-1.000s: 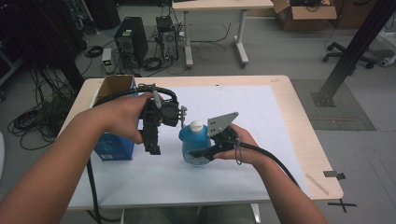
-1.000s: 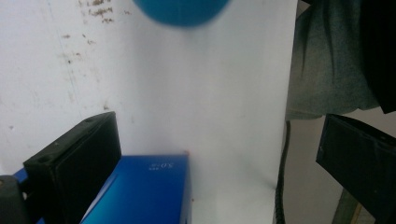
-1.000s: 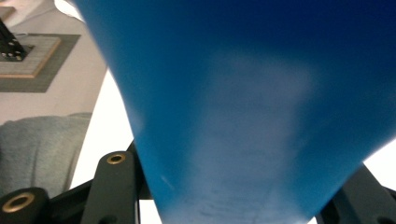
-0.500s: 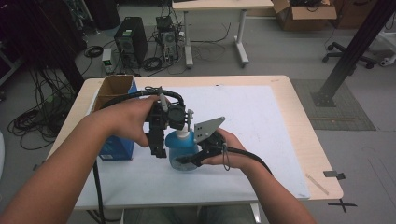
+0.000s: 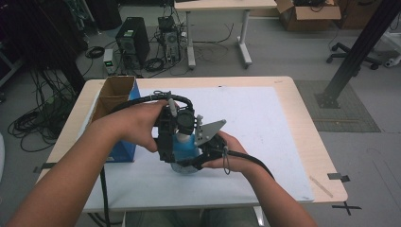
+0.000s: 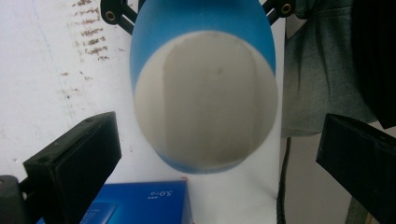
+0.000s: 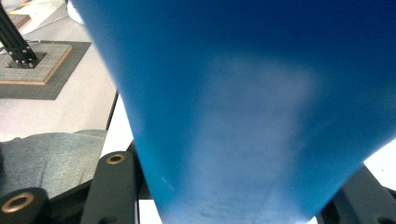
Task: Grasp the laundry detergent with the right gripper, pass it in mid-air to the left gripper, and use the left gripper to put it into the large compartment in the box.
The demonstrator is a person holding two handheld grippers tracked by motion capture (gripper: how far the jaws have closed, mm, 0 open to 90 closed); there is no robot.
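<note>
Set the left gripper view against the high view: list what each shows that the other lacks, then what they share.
Left gripper view alone: the blue bottle's pale oval end, facing the camera between the left tool's open jaws, which stand apart from it.

High view alone: the table, both forearms, the right tool shut on the bottle, the brown cardboard box, and computers and cables on the floor beyond.

Shared: the bottle, the left tool, the white mat and a blue box.

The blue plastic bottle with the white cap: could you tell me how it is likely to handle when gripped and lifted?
The blue plastic bottle looks smooth and rounded, so it may slip or twist in the right gripper. It tapers, probably making it top-light. Its white cap sits between the left gripper's open jaws.
</note>
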